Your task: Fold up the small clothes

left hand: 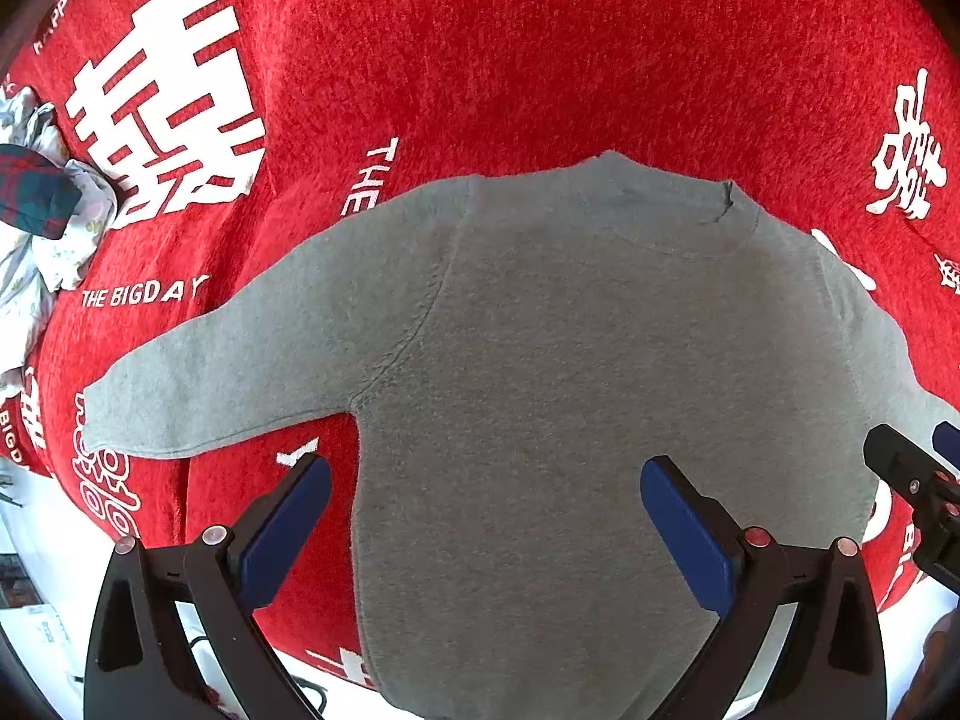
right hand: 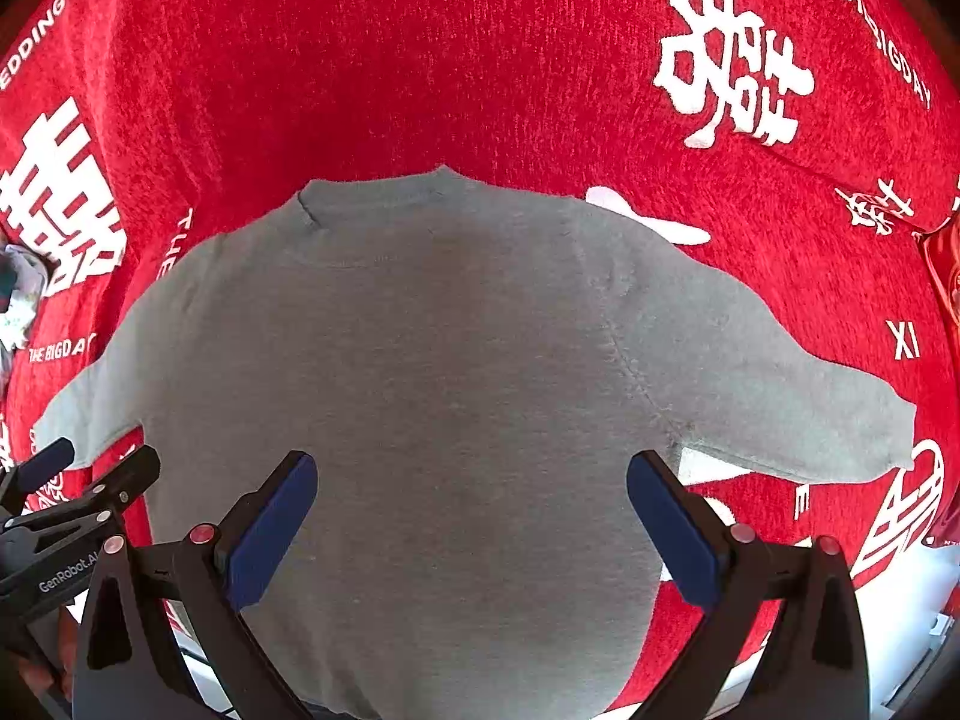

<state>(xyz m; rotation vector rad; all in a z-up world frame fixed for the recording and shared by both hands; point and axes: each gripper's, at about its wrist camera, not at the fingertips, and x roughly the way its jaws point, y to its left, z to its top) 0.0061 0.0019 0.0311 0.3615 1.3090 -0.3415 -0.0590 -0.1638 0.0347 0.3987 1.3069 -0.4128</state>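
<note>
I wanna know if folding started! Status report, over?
Left gripper open, right gripper open, both above the hem. Grey sweater flat on red blanket, sleeves spread, unfolded. Nothing blocking; clothes pile far left.

The red cloth around the grey sweater bears white print: "THE BIGDAY" off its left sleeve, "THE" by its left shoulder, "EDDING" far up-left, "XI" above its right sleeve, large Chinese characters on both sides, while "GenRobot.AI" marks the left gripper nearby.
</note>
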